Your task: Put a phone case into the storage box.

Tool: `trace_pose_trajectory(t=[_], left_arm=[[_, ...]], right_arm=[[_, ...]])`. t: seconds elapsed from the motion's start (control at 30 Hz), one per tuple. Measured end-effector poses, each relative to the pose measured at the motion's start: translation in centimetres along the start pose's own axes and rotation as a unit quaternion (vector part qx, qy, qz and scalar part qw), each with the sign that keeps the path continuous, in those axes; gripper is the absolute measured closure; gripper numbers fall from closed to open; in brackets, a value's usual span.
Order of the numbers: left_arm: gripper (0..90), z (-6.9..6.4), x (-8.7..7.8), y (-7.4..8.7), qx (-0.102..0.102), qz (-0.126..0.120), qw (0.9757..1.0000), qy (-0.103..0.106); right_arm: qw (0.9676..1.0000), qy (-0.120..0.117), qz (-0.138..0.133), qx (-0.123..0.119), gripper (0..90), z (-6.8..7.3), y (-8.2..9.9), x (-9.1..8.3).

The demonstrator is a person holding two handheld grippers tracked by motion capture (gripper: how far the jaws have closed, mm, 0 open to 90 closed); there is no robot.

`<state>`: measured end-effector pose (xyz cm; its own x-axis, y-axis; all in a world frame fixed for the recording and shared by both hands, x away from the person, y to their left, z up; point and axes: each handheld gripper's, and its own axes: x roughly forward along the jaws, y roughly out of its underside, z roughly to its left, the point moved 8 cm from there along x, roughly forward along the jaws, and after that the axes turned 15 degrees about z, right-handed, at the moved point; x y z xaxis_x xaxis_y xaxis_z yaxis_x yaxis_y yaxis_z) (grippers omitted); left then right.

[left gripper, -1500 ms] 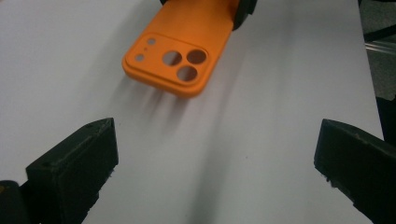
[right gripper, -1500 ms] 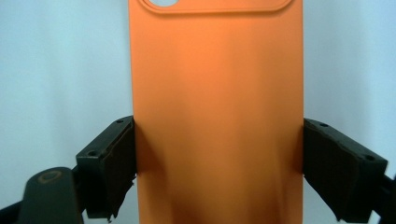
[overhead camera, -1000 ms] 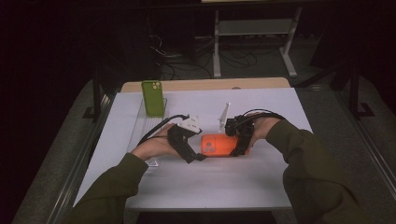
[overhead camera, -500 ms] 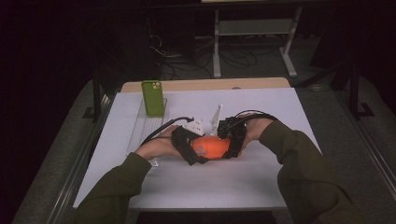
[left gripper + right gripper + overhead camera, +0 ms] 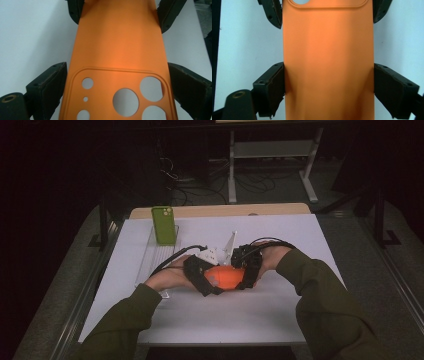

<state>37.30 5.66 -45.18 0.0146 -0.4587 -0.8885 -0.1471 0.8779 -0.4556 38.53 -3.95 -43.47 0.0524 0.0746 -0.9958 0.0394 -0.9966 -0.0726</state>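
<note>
olive sleeves (image 5: 320, 290), black grippers (image 5: 200, 275), black cables (image 5: 172, 259)

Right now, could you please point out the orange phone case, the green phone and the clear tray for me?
orange phone case (image 5: 117, 42): left gripper view, its plain back.
green phone (image 5: 164, 226): high view, middle of its back.
clear tray (image 5: 150, 265): high view, bare ribbed floor.

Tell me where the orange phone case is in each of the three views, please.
High view: the case is at the table's centre, between the left gripper and the right gripper.
Left gripper view: the case runs up the middle, with the camera cutouts at the bottom, between the jaws.
Right gripper view: the case runs up the middle, with the cutout frame at the top.
Shared landmark: the camera cutout frame, nearest the left gripper.
</note>
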Motion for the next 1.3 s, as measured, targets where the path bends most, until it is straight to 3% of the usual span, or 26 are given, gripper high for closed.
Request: trace_pose_trajectory(t=[0.13, 0.37, 0.47, 0.57, 0.63, 0.9, 1.0, 1.1, 1.3], left_arm=[[13.0, 0.0, 0.0, 0.0, 0.003, 0.001, 1.0000, 0.000], [15.2, -0.2, 0.0, 0.1, -0.001, 0.010, 0.9999, 0.008], [15.6, -0.2, -0.1, 0.0, 0.000, 0.013, 0.9999, -0.001], [15.7, 0.0, -0.2, 0.2, -0.006, 0.023, 0.9997, -0.001], [15.7, -0.2, -0.1, 0.2, -0.027, 0.014, 0.9995, 0.005], [15.8, -0.1, 0.4, 0.9, -0.066, 0.026, 0.9974, -0.014], [15.8, 0.0, 0.5, 1.1, -0.087, 0.028, 0.9956, -0.021], [15.8, 0.0, 0.5, 1.0, -0.099, 0.027, 0.9944, -0.025], [15.7, 0.1, 0.1, 0.9, -0.133, 0.024, 0.9901, -0.040]], right_arm=[[1.0000, -0.001, -0.002, -0.004, 15.4, 0.0, -0.1, -0.1], [1.0000, -0.006, -0.002, -0.008, 15.0, 0.0, 0.0, 0.1], [1.0000, -0.007, -0.002, 0.000, 13.1, 0.0, 0.1, 0.2], [0.9998, -0.002, -0.009, 0.015, 6.9, -0.2, 0.4, 0.1], [0.9995, 0.002, -0.011, 0.028, 5.8, -0.4, 1.0, -0.1], [0.9954, 0.005, -0.042, 0.086, 5.4, -0.4, 3.8, -1.2], [0.9930, 0.008, -0.058, 0.103, 5.4, -0.3, 4.7, -1.1], [0.9883, 0.012, -0.076, 0.131, 5.4, -0.3, 5.5, -1.0], [0.9735, 0.023, -0.121, 0.193, 4.3, -0.1, 6.6, -0.5]])
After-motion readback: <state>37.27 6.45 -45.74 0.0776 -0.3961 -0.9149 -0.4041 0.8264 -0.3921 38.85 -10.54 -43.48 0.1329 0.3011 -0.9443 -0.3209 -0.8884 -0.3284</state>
